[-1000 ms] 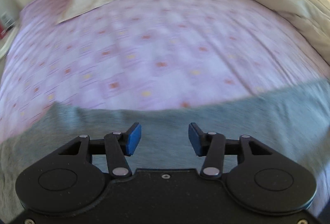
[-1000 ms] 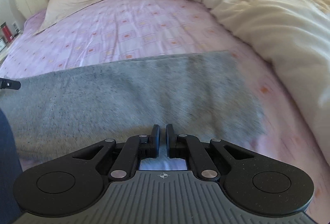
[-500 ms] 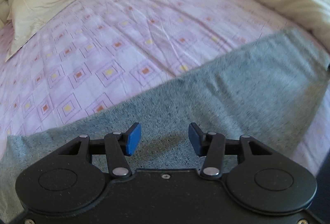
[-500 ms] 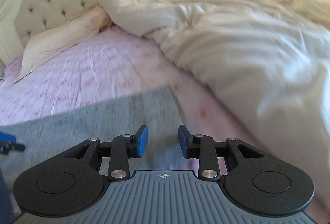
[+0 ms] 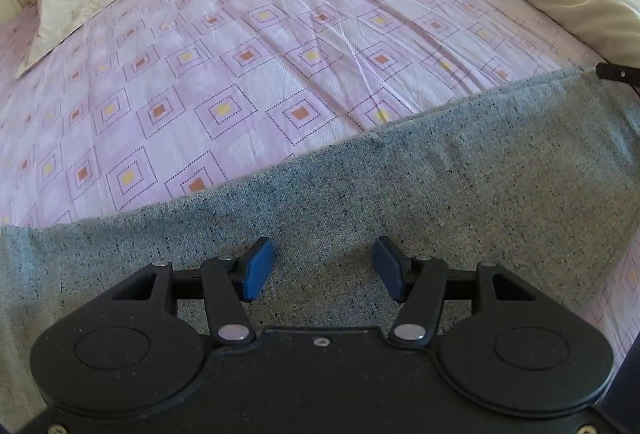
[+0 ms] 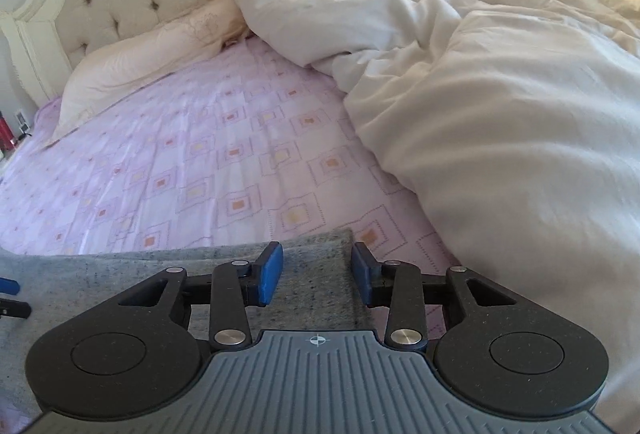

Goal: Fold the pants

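A pink diamond-patterned bedsheet point(image 5: 280, 46) bears flat speckled grey knit pants point(image 5: 420, 194); the left gripper point(image 5: 323, 268) and right gripper point(image 6: 316, 272) hover spread, empty.

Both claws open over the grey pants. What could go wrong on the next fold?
1. The right claw sits right at the end of the pants; a grab there may catch only the corner, skewing the fold.
2. The duvet is bunched up close beside that end, so a sweep could snag it.
3. The left claw, open over mid-fabric, may pinch the bedsheet too.
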Demonstrator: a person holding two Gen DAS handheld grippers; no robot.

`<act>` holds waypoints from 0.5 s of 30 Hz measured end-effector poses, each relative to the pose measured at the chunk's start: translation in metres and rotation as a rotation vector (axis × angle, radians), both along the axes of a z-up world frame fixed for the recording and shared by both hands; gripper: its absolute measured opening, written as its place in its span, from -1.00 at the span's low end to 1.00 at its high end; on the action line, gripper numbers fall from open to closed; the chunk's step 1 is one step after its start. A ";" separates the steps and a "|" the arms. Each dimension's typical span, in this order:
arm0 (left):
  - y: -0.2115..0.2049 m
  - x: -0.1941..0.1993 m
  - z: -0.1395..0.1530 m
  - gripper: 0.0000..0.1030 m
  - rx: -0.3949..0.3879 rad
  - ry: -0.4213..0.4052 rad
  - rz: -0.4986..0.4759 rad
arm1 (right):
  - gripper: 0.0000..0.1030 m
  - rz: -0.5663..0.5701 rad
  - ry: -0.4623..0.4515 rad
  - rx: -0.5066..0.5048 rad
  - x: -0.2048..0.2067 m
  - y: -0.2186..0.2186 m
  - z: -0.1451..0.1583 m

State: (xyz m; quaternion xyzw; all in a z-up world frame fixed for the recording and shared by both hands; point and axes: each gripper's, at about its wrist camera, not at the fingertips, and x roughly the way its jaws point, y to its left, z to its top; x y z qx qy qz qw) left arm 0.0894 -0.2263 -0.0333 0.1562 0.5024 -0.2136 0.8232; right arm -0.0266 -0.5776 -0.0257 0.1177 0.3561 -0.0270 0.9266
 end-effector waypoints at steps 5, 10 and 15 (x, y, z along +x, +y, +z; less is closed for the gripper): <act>0.002 0.001 0.000 0.22 -0.007 0.003 -0.002 | -0.92 0.055 -0.034 -0.048 -0.005 0.015 0.002; 0.002 -0.001 0.002 0.20 -0.008 -0.011 0.010 | -0.94 -0.002 -0.096 -0.102 -0.004 0.019 0.019; 0.007 -0.002 0.022 0.09 -0.048 -0.102 0.051 | -0.93 -0.039 -0.025 -0.100 0.014 0.014 0.006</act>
